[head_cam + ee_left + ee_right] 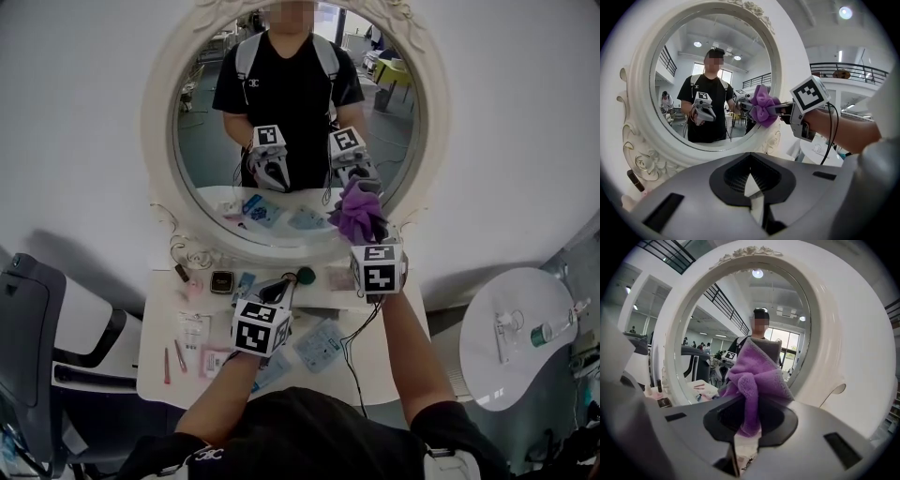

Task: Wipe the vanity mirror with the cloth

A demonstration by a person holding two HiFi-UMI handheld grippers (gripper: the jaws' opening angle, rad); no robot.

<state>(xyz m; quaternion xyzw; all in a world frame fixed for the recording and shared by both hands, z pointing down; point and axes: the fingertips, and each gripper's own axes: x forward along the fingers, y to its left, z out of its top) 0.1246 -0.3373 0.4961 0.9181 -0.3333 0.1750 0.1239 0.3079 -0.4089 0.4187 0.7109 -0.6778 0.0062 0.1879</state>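
The round vanity mirror (300, 141) in a white ornate frame (159, 141) stands at the back of the table; its glass reflects a person and both grippers. My right gripper (365, 227) is shut on a bunched purple cloth (359, 209), and the cloth sits against the glass at its lower right. The right gripper view shows the cloth (754, 376) filling the jaws, with the mirror (740, 324) just behind. In the left gripper view the cloth (761, 110) touches the mirror (708, 84) near its rim. My left gripper (279, 289) hovers low over the table, shut and empty (752, 192).
The white vanity table (155, 375) carries several small cosmetics: packets, a dark square box (222, 281) and a green round item (306, 276). A dark chair (37, 347) stands at the left. A round white side table (516, 337) with a bottle is at the right.
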